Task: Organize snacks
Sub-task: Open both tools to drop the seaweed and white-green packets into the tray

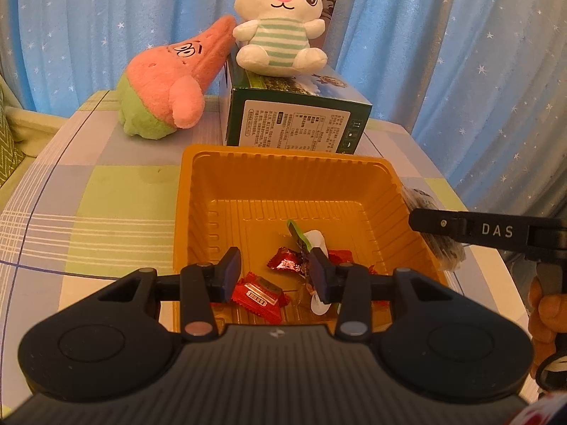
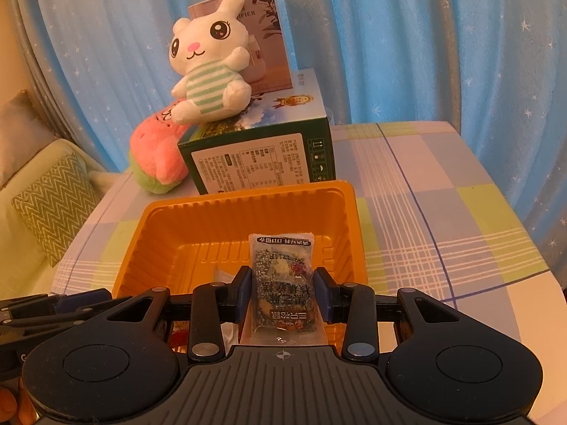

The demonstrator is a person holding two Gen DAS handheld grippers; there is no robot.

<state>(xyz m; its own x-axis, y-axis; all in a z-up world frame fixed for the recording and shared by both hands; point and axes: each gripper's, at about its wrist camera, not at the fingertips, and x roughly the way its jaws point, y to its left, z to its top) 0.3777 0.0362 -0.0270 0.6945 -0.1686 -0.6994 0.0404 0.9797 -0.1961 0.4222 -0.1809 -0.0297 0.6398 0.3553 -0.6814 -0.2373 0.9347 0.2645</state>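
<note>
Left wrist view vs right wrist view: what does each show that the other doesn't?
Left wrist only: red-wrapped candies lying in the tray beneath the open left gripper. Right wrist only: the printed face of the clear snack packet clamped in the right gripper. Both: orange tray, green box, white bunny plush, pink plush.

An orange plastic tray with ribbed walls sat on the desk. In it lay red-wrapped candies and a green-and-white wrapper. A clear speckled snack packet hung lengthwise over the tray's near part.
</note>
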